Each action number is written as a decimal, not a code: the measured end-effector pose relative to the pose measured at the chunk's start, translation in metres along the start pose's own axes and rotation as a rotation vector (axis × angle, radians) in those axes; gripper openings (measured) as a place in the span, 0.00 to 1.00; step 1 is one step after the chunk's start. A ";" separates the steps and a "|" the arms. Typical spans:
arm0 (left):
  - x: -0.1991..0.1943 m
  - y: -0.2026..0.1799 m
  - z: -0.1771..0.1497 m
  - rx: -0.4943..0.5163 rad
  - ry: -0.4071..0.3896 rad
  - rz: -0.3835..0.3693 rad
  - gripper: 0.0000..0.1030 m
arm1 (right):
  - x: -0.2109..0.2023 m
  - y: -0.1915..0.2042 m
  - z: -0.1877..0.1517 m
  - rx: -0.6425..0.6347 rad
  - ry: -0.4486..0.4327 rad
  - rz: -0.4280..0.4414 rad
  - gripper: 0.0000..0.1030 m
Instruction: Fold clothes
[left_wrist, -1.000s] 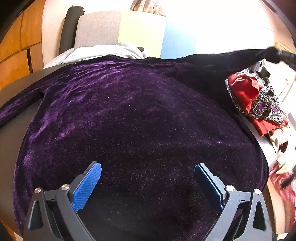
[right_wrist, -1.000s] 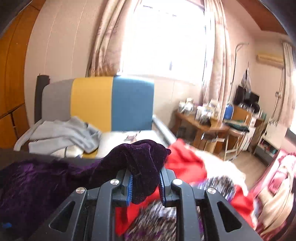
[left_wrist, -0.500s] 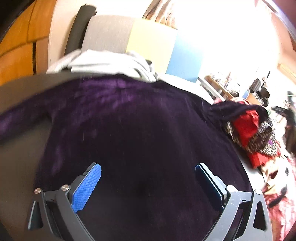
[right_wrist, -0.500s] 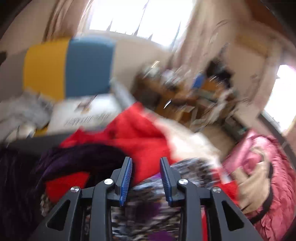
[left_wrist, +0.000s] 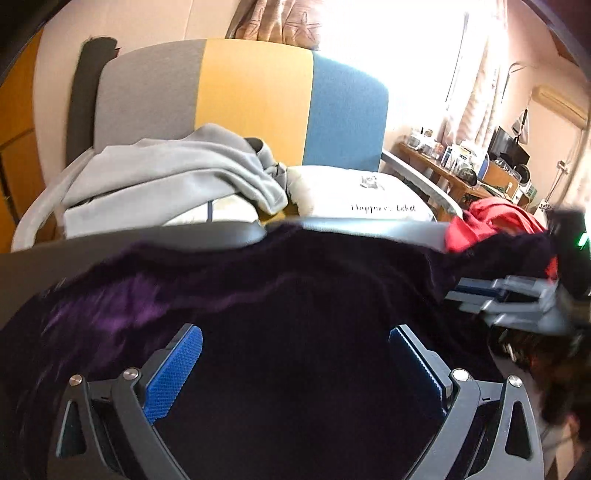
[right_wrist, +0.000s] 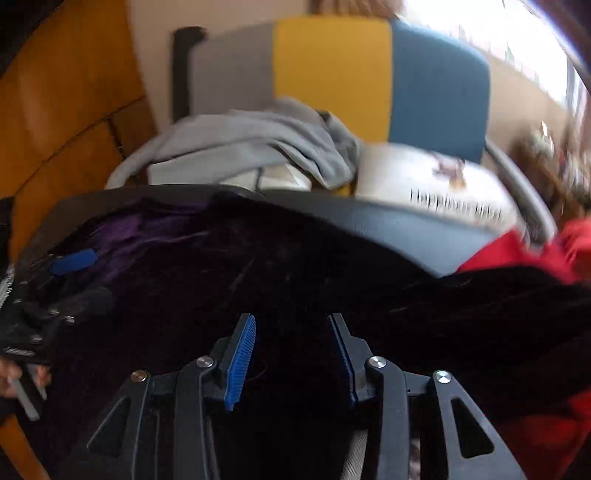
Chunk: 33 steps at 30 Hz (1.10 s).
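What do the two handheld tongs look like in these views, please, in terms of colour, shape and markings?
Both are alike. The left tongs and right tongs have black angular plastic arms with triangular cut-outs and round silver pivot screws. Each finger carries a flat, ribbed blue pad. Seen from the left camera, the right unit shows a small green light.

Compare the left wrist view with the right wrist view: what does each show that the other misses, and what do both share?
Left only: the desk with clutter by the window, and the right gripper seen from the side. Right only: the wooden panelling and the left gripper at the frame's edge. Both: the purple velvet garment, grey clothing, striped chair, white pillow, red clothing.
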<state>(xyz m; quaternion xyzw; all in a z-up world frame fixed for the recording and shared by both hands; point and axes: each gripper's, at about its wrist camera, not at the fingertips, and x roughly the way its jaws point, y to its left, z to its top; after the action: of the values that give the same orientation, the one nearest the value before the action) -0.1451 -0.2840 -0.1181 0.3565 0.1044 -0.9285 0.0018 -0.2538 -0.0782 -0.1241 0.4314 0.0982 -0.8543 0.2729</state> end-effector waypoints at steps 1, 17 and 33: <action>0.010 -0.001 0.008 0.005 -0.004 0.002 0.99 | 0.013 -0.007 -0.001 0.029 0.000 -0.017 0.39; 0.088 0.011 0.040 -0.046 0.078 0.176 0.95 | 0.001 -0.076 -0.018 0.202 -0.047 -0.086 0.38; -0.101 -0.013 -0.111 -0.123 0.035 0.023 0.98 | -0.232 -0.206 -0.070 0.364 -0.345 -0.439 0.72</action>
<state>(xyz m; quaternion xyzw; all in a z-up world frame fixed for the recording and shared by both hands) 0.0026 -0.2566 -0.1295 0.3733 0.1569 -0.9138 0.0326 -0.2087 0.2097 0.0025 0.2905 -0.0130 -0.9567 0.0132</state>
